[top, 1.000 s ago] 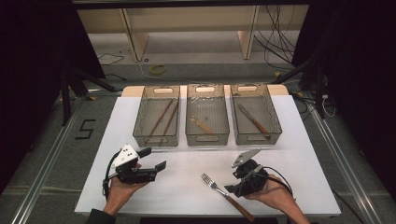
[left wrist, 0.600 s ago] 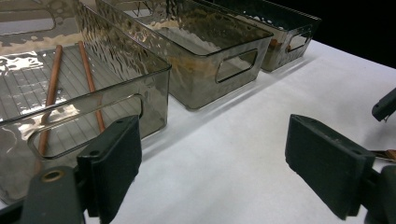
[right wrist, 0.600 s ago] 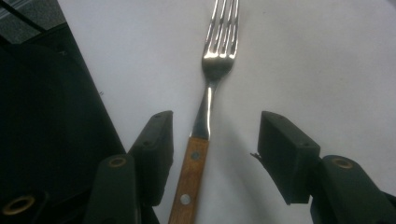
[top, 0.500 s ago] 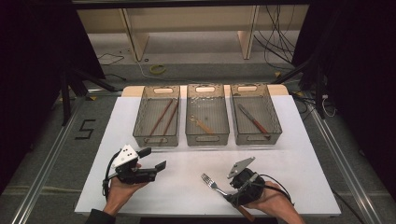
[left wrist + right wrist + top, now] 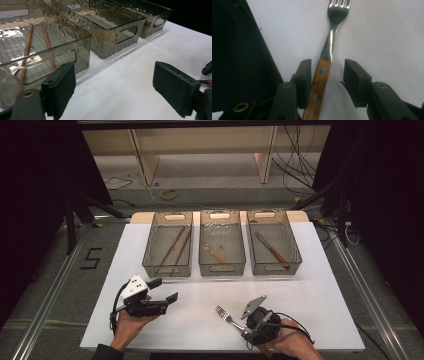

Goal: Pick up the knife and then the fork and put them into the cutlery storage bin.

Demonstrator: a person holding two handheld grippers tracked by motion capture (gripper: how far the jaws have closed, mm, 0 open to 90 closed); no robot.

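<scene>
1. Moved down and forward since a moment ago: right gripper, now low over the fork, with its grey plate tipped up. Left gripper stayed where it was.
2. Big white table, with three clear bins in a row at the far side.
3. Left bin with two brown sticks lying inside, close to the left gripper in the left gripper view.
4. Middle bin with a small wooden-handled thing lying in it; cannot tell what it is.
5. Right bin with a knife lying at a slant.
6. Left gripper held in a hand near the front left of the table, jaws spread wide, nothing between them.
7. Right gripper near the front, right of the middle, jaws parted on both sides of the fork. One jaw touching the wooden handle, the other with a gap beside it. Not squeezed yet.
8. Fork flat on the white table, prongs pointing away from the right gripper, wooden handle between the jaws.
</scene>
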